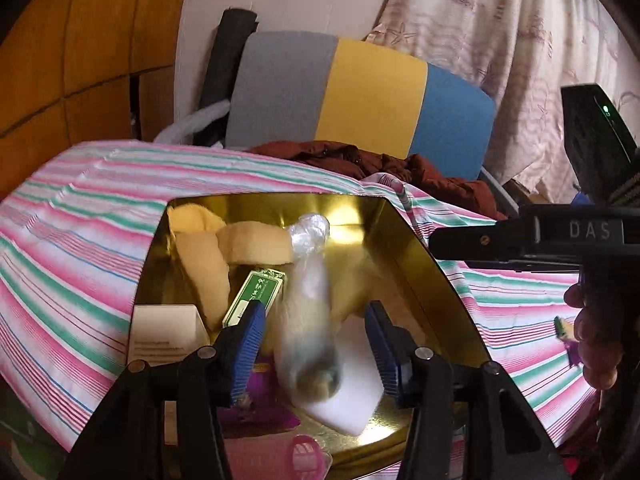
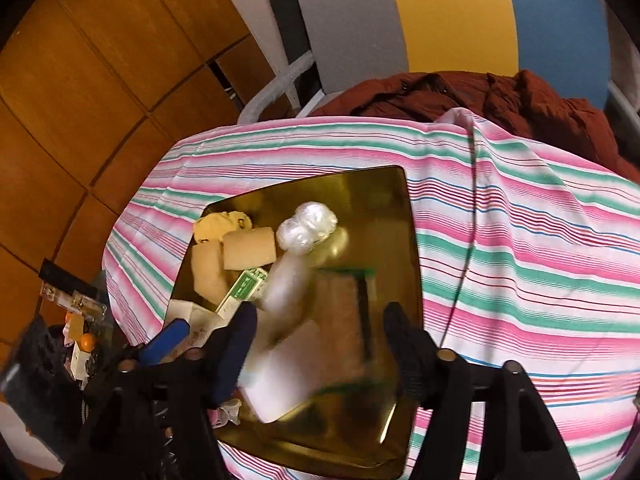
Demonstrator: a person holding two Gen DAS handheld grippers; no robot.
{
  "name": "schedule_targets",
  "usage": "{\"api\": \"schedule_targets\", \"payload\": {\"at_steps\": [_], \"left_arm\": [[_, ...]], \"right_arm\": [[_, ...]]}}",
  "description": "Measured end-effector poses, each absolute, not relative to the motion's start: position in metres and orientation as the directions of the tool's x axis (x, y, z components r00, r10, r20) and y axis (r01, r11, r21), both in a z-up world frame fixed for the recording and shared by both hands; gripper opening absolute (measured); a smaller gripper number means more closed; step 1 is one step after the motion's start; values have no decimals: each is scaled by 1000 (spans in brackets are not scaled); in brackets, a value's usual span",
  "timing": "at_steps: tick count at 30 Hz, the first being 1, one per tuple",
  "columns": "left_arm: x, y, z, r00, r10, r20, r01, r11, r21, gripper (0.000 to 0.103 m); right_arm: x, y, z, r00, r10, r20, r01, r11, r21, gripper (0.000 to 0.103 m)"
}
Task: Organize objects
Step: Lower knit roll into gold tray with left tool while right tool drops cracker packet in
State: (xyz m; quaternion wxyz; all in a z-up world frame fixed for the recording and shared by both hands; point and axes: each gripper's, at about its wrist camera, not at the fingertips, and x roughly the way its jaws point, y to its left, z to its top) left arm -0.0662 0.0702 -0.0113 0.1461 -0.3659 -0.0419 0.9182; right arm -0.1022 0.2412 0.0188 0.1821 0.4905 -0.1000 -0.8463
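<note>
A table draped in a pink, green and white striped cloth (image 2: 520, 240) is filling both views, and a shallow, mirror-bright gold metal tray (image 2: 396, 208) is sitting on it, holding nearly all of the things to be organised. Inside the tray, tan foam pieces (image 1: 256, 242) are crowding the far left corner, a flat white foam block (image 1: 352, 368) is lying near the front edge, and a small green-and-white printed carton (image 1: 256, 292) is leaning beside a white box (image 1: 168, 332). The relation that matters is the long clear plastic-wrapped roll (image 1: 308, 312): it is lying with its long axis running away from the camera, near end blurred and low, far end knotted by the tan foam. The left gripper (image 1: 316, 340) is hanging directly over it, blue-padded fingers (image 1: 250, 344) spread wide, one on each side of the roll and apart from it, gripping nothing. The right gripper (image 2: 320, 344) is hovering higher over the same tray, also wide and empty, with the roll lying ahead and to its left. In my judgement the left one is nearer and already lined across the roll's width, so closing would call for little more than a short descent.
</note>
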Motion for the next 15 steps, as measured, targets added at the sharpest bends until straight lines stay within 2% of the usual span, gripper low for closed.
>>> {"api": "schedule_targets", "payload": {"at_steps": [3,6,15], "left_arm": [[-64,71,-9,-693,304,-654,-240,-952,-188,53],[-61,73,-8,-695,296,-655,-240,-955,-176,53],[-50,77,-6,-710,266,-652,-234,-962,-137,53]], "right_arm": [[-93,241,11,-448,-388,-806,200,-922,333,70],[-84,246,4,-458,-364,-811,176,-931,319,82],[-51,248,3,-573,-255,-779,159,-967,200,93]]}}
